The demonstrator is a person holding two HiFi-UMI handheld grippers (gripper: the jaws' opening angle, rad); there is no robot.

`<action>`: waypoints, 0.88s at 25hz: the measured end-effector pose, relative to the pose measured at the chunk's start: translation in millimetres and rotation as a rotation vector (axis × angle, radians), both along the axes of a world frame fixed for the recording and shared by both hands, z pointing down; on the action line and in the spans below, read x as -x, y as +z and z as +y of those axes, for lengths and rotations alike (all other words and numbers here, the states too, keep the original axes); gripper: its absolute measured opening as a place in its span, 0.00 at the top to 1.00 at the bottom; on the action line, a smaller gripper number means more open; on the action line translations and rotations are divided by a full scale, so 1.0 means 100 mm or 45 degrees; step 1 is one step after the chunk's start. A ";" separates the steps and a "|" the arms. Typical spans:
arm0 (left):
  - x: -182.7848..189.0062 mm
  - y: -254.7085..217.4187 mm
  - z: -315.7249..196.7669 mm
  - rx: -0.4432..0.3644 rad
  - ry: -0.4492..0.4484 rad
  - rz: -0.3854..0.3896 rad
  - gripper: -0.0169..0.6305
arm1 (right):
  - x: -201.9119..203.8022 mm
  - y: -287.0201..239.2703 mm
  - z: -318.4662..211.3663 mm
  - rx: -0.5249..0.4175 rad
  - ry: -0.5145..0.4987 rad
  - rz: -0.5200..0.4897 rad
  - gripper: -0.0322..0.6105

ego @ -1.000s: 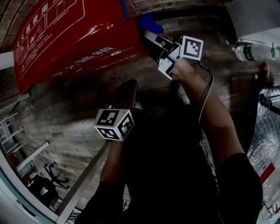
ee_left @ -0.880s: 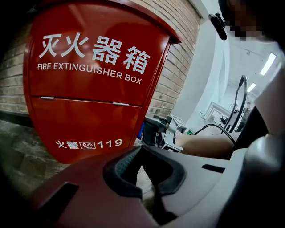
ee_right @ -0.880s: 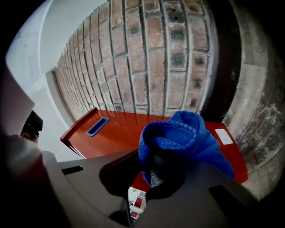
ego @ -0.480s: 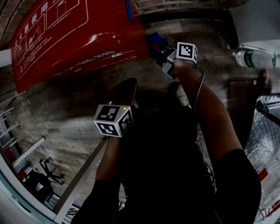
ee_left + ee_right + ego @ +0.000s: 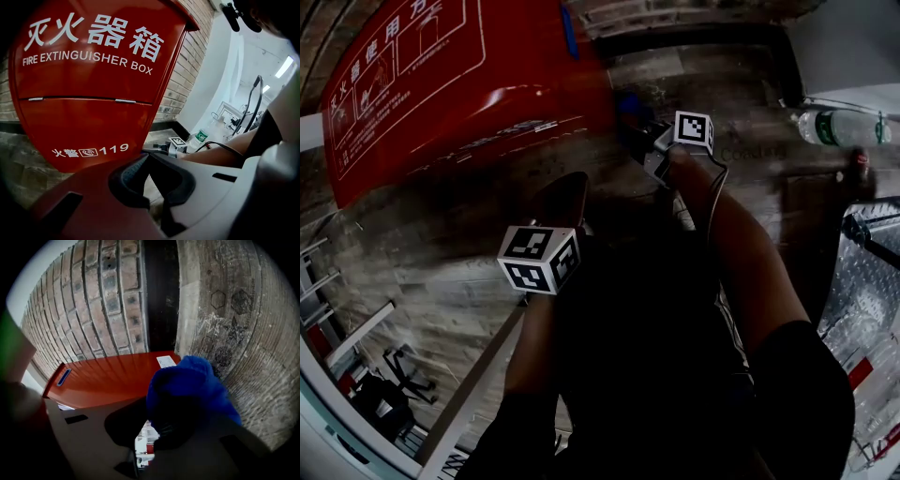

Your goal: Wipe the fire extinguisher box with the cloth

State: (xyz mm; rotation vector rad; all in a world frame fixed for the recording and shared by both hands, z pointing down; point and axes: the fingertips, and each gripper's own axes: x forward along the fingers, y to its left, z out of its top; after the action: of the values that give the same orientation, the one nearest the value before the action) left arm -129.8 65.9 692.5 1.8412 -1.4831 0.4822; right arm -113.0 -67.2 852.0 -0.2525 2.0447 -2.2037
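Your right arm (image 5: 741, 253) stretches from the lower right of the head view up to its upper centre, where the right gripper (image 5: 649, 141) has its jaws clamped on the blue cloth (image 5: 187, 385). Your left arm (image 5: 532, 366) is tucked close, left of centre, and the left gripper (image 5: 148, 158) has its jaws closed tip to tip.

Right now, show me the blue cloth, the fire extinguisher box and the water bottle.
blue cloth (image 5: 197, 380): right gripper view, bunched middle.
fire extinguisher box (image 5: 89, 117): left gripper view, red front panel.
water bottle (image 5: 836, 127): head view, green label.
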 end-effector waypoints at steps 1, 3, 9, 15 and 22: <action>-0.01 0.00 0.00 -0.002 0.005 0.003 0.98 | 0.01 -0.09 -0.01 0.001 0.013 -0.047 0.89; -0.02 0.00 -0.01 -0.008 0.016 0.013 0.98 | 0.03 -0.31 -0.04 0.001 0.034 -0.136 0.89; -0.03 -0.05 0.04 -0.041 0.009 0.061 0.98 | 0.04 -1.17 -0.07 -0.137 0.032 -0.325 0.89; -0.08 -0.16 0.02 -0.094 0.023 0.107 0.98 | 0.01 -2.26 0.01 -0.297 0.022 -0.518 0.89; -0.15 -0.29 -0.02 -0.139 0.043 0.136 0.98 | -0.06 -3.38 0.25 -0.546 -0.015 -0.655 0.89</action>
State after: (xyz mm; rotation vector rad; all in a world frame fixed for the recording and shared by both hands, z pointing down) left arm -114.6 64.4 663.2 1.9476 -1.4332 0.3188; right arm -106.6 -42.1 513.8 0.3339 2.1235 -1.5513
